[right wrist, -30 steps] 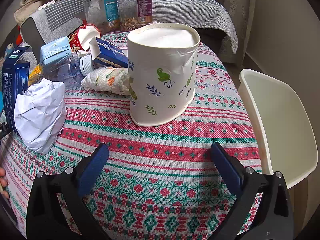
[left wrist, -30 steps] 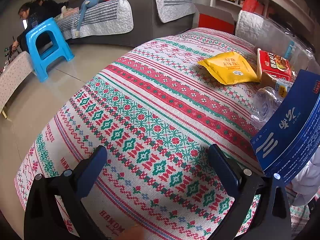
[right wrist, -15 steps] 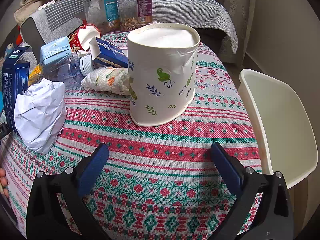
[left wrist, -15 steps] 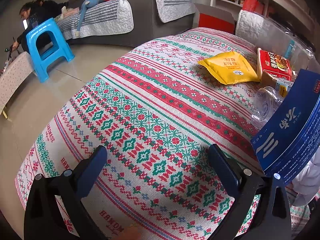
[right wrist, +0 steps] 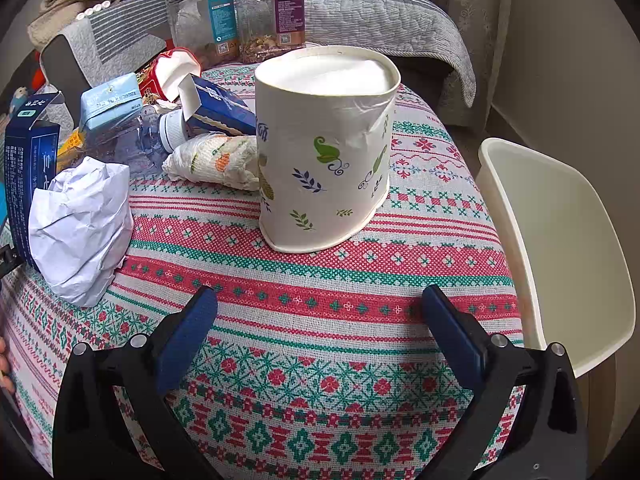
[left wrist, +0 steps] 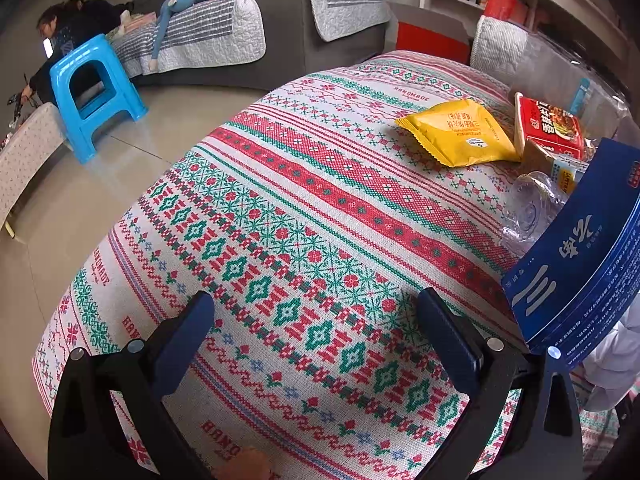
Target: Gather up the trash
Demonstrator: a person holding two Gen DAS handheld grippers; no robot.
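Note:
My right gripper (right wrist: 318, 308) is open and empty above the patterned tablecloth (right wrist: 320, 344). Ahead of it stands a dented white paper cup with leaf prints (right wrist: 324, 156). A crumpled white paper ball (right wrist: 80, 228) lies to its left, and a crumpled printed wrapper (right wrist: 216, 160) lies beside the cup. My left gripper (left wrist: 314, 312) is open and empty over bare cloth. A yellow snack packet (left wrist: 460, 132), a red packet (left wrist: 548, 124), a clear plastic bottle (left wrist: 528, 208) and a dark blue box (left wrist: 580, 248) lie to its right.
A cream plastic bin (right wrist: 560, 248) stands off the table's right edge. Two clear jars (right wrist: 240, 16) stand at the table's far side, with a blue carton (right wrist: 220, 104) and a light blue packet (right wrist: 112, 100) near them. A blue stool (left wrist: 92, 92) and a sofa (left wrist: 240, 32) stand beyond the table.

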